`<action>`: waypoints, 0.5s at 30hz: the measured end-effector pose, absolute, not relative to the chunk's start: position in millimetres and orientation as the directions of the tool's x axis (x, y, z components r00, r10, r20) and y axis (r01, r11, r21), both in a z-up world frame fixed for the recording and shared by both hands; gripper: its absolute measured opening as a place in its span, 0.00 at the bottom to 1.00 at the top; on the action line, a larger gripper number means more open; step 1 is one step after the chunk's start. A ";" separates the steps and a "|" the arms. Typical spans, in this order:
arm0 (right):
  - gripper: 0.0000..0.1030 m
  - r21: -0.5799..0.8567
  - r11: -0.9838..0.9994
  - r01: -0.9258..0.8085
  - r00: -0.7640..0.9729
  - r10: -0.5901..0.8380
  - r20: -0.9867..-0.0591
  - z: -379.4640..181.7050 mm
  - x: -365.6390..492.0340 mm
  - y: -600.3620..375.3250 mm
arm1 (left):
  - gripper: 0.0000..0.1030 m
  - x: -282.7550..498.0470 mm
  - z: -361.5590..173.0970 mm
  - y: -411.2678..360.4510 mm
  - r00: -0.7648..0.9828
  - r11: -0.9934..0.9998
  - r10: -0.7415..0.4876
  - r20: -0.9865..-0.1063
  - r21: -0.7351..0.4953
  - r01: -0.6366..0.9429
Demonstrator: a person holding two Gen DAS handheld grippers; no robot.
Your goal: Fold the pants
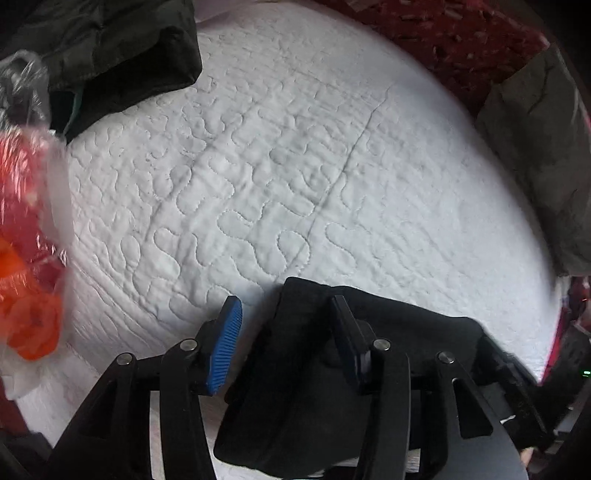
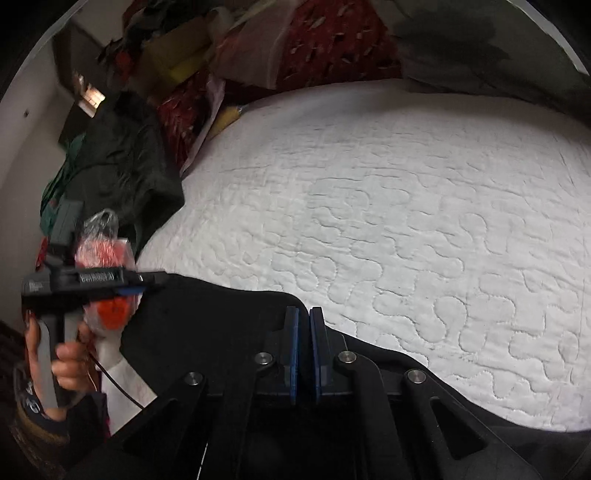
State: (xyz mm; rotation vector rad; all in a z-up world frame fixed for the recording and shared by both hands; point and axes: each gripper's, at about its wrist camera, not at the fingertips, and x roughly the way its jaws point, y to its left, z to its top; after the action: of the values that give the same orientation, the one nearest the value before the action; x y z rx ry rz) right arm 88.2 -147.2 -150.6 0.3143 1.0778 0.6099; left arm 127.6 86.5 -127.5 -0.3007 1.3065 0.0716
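Observation:
Black pants (image 1: 295,387) lie on a white quilted bed (image 1: 295,166) at its near edge. My left gripper (image 1: 288,314) is open, its blue pads wide apart, with a folded edge of the pants between and under the jaws. In the right wrist view the pants (image 2: 207,325) spread across the near side. My right gripper (image 2: 304,332) is shut on the pants fabric, its pads close together with dark cloth pinched between them. The left gripper (image 2: 140,284) shows at the left of that view, held in a hand over the pants' left edge.
A dark green garment pile (image 1: 110,48) lies at the far left of the bed and shows in the right wrist view (image 2: 118,166). A red and orange plastic bag (image 1: 26,229) sits at the left. Red patterned bedding (image 1: 443,33) and an olive cushion (image 1: 539,147) border the far and right sides.

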 end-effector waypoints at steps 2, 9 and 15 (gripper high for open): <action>0.13 0.525 0.799 -0.294 0.313 0.599 -0.737 -153.1 85.8 -147.8 | 0.46 114.5 -114.8 104.9 0.318 0.930 -0.187 -0.929 -0.272 -0.248; 0.27 0.649 0.724 -0.235 0.372 0.683 -0.628 -125.1 50.9 -206.9 | 0.46 57.8 -82.9 149.3 0.394 0.830 -0.293 -0.871 -0.436 -0.348; 0.34 0.694 0.710 -0.114 0.487 0.649 -0.584 -119.3 -16.1 -318.4 | 0.50 13.5 -79.6 50.3 0.326 0.906 -0.326 -0.887 -0.392 -0.159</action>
State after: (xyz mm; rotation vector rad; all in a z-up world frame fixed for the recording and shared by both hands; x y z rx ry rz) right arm -16.1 -318.4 -119.3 0.6382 0.9577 0.5045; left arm 13.5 50.3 -79.6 -0.4523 1.2464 -0.1147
